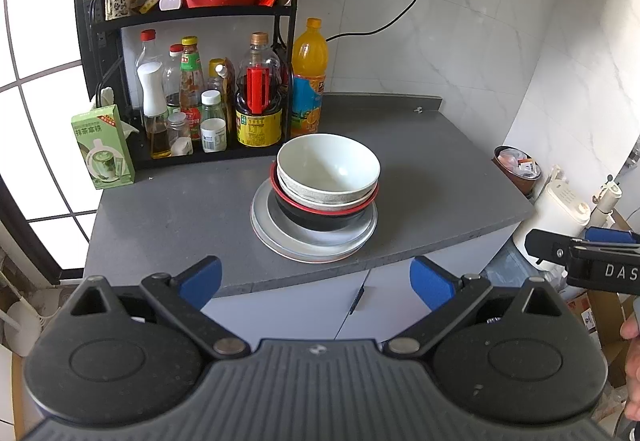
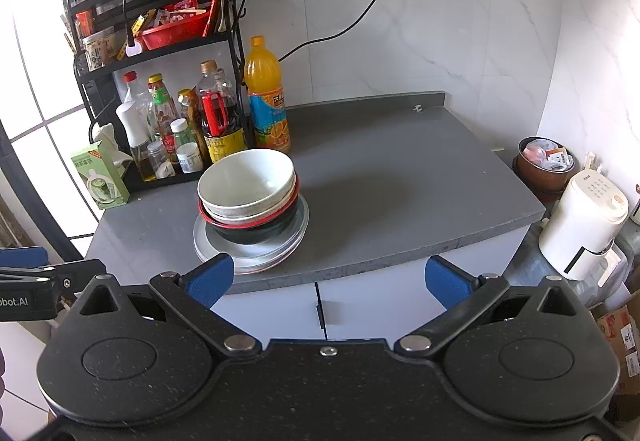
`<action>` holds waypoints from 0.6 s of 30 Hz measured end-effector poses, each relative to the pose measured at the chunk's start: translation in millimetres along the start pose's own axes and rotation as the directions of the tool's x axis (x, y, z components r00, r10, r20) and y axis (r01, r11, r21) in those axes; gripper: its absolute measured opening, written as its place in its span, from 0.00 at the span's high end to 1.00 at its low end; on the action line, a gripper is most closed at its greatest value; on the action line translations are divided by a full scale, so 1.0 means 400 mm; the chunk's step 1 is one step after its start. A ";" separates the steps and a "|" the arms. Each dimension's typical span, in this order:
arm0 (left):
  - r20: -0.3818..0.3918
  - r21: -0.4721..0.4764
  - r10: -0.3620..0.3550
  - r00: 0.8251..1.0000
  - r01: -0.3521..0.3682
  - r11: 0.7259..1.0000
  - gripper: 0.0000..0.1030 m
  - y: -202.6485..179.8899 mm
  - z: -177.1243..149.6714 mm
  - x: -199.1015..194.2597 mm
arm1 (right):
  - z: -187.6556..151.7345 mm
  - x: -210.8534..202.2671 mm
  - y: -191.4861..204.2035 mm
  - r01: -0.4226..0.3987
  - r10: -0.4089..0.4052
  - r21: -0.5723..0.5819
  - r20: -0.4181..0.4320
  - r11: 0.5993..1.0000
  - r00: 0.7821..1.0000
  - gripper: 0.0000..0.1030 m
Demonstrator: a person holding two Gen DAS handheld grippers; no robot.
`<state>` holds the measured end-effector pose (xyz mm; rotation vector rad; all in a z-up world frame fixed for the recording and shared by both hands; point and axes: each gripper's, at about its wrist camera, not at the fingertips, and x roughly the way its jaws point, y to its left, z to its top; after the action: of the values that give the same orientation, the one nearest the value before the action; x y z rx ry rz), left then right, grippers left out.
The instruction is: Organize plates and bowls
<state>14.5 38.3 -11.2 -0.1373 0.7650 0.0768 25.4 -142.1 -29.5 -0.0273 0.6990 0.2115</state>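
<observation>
On the grey counter [image 1: 180, 213] [image 2: 400, 193] stands one stack of dishes. A white bowl [image 1: 328, 165] [image 2: 246, 179] sits on top, nested in a speckled bowl [image 1: 320, 199] [image 2: 240, 209] and a black bowl with a red rim [image 1: 316, 219] [image 2: 256, 231]. Under them lie flat plates [image 1: 316, 241] [image 2: 248, 251]. My left gripper [image 1: 316, 281] is open and empty, held off the counter's front edge, short of the stack. My right gripper [image 2: 330, 277] is open and empty too, in front of the counter, with the stack ahead and to its left.
A black rack [image 1: 192, 13] [image 2: 160, 53] of sauce bottles fills the back left, with an orange juice bottle [image 1: 308, 81] [image 2: 266, 97] and a green carton [image 1: 102, 147] [image 2: 100, 177] beside it. Right of the counter stand a white appliance [image 2: 580, 225] and a brown bin [image 2: 544, 161].
</observation>
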 end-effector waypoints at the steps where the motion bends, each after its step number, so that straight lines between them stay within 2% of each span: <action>1: -0.001 -0.001 0.002 1.000 -0.002 1.000 0.03 -0.002 -0.001 0.001 | 0.000 0.000 -0.001 0.000 0.000 0.000 0.001 1.000 1.000 0.00; 18: 0.000 -0.003 0.000 1.000 0.000 1.000 0.03 -0.015 -0.003 0.002 | 0.004 0.009 -0.009 0.003 -0.003 -0.008 -0.001 1.000 1.000 0.00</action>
<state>14.9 32.4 -12.2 -0.1403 0.7645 0.0776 29.6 -144.8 -30.8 -0.0363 0.6987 0.2118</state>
